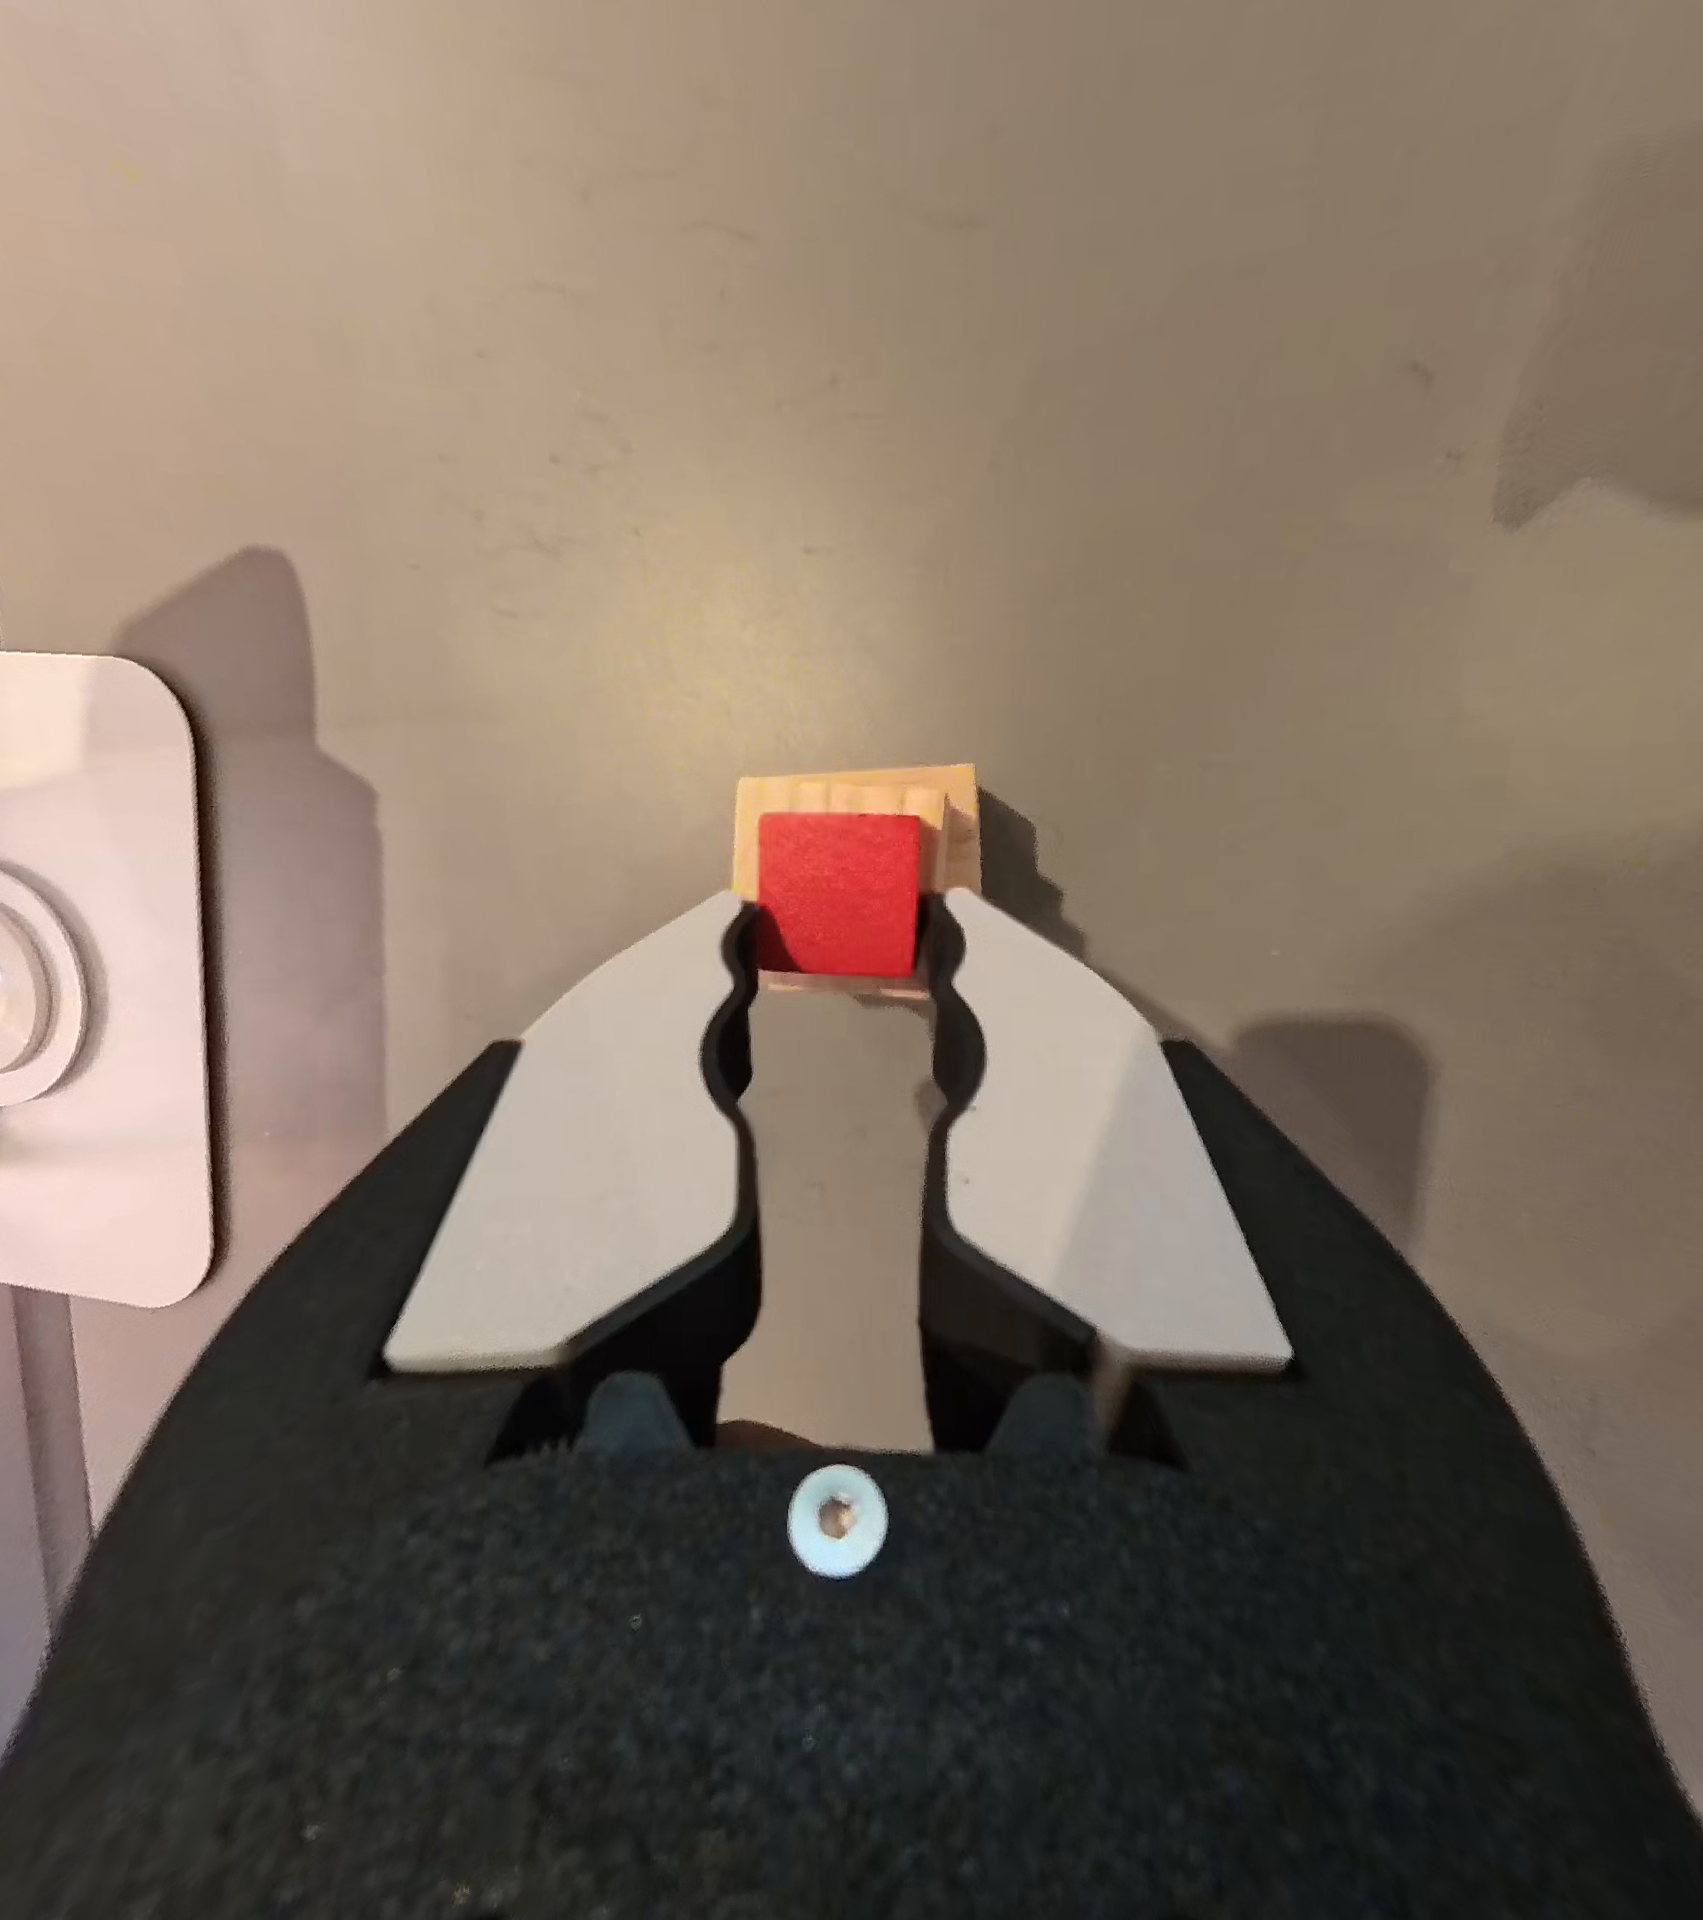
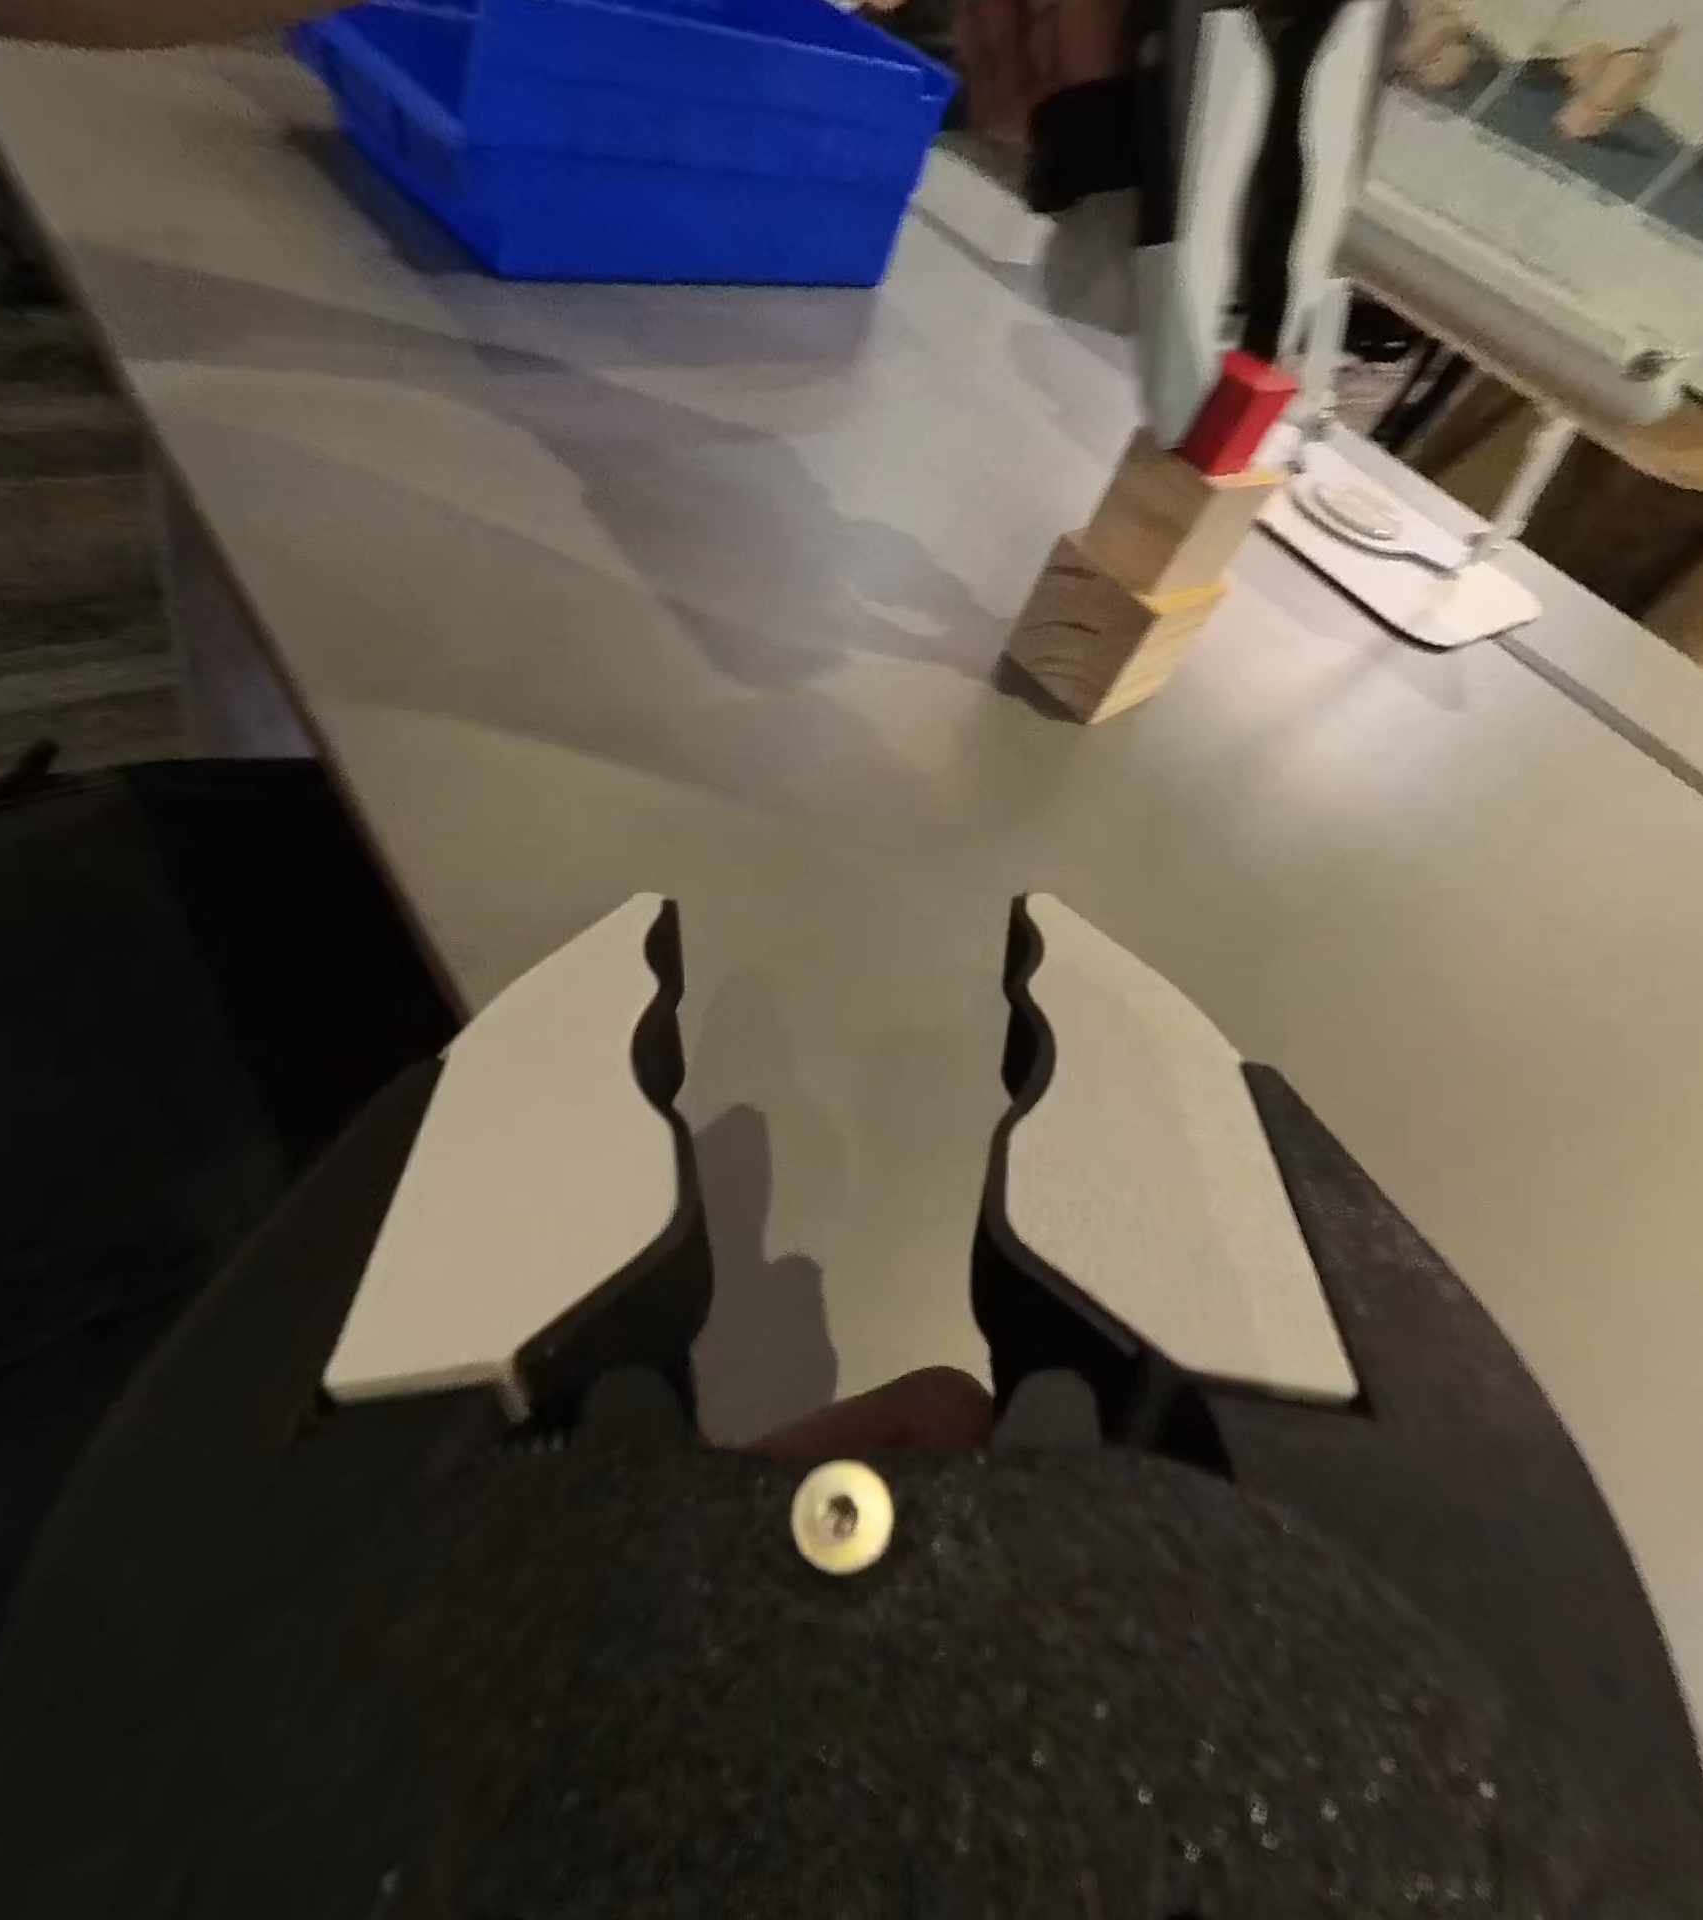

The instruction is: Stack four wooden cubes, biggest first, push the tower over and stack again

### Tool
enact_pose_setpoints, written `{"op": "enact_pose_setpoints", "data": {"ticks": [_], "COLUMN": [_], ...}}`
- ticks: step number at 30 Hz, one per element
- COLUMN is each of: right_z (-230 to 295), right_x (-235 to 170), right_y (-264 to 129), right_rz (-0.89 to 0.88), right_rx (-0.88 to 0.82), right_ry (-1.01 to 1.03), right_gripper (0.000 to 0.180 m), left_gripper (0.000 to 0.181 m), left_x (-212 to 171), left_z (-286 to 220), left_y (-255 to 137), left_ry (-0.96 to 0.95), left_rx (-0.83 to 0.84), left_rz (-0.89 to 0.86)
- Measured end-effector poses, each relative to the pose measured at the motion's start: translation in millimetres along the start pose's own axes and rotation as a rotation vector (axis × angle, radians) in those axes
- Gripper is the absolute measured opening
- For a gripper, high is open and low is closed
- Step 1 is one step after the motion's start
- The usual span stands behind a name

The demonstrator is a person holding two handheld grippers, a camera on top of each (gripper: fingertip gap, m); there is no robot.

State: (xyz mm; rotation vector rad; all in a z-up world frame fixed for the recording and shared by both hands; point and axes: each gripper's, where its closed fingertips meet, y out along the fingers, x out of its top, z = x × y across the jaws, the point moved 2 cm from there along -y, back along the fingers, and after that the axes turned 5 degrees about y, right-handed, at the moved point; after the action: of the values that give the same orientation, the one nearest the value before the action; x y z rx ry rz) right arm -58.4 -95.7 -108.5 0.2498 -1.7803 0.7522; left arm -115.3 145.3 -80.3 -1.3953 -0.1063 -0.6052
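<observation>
The left claw (image 1: 842, 940) pointed straight down and held the red cube (image 1: 836, 899) between its two tips, right on top of the tower. In the right wrist view the tower (image 2: 1133, 561) stood on the grey surface (image 2: 618, 582), with a big wooden cube (image 2: 1086, 649) at the bottom, a smaller wooden cube (image 2: 1164, 520) on it, and the red cube (image 2: 1236, 410) up high with the left claw (image 2: 1231, 405) coming down on it from above. I could see only three cubes for sure; whether a fourth sat hidden in between I could not tell. The right claw (image 2: 842, 951) hung low and near, wide open and empty, well apart from the tower. The cubes did not sit in a neat line; each one looked pushed a bit to one side. So the tower could tip. If the left claw opened with a jerk, or dragged sideways as it lifted, it might pull the red cube off. If the cube was let go too near an edge, it might slide down. A blue bin (image 2: 660, 135) sat far back, and a white plate (image 1: 47, 977) lay at the side, both out of the way.
</observation>
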Motion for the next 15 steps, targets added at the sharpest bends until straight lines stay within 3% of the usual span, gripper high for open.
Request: {"op": "enact_pose_setpoints", "data": {"ticks": [2,5,8,11,15], "right_z": [-14.6,-33.7,-44.4,-44.6,-41.5], "right_x": [3.1,5.7,6.7,6.8,5.9], "right_y": [-1.1,-4.2,-6.5,-5.8,-4.3], "right_rz": [-0.027,-0.067,-0.095,-0.094,-0.076], "right_rx": [-0.079,-0.176,-0.231,-0.227,-0.227], "right_ry": [0.036,0.105,0.145,0.156,0.121], "right_gripper": [0.059,0.058,0.058,0.058,0.058], "left_gripper": [0.049,0.051,0.046,0.046,0.046], "left_x": [-2.1,-2.6,-27.7,-59.1,-87.3], "left_z": [4.2,18.2,48.4,55.7,50.9], "left_y": [-3.8,-20.8,-27.6,-7.0,30.4], "left_ry": [-0.011,-0.081,-0.221,-0.342,-0.35], "left_rx": [0.031,0.093,0.222,0.196,0.162], "left_rz": [-0.011,-0.135,-0.184,-0.167,-0.1]}}
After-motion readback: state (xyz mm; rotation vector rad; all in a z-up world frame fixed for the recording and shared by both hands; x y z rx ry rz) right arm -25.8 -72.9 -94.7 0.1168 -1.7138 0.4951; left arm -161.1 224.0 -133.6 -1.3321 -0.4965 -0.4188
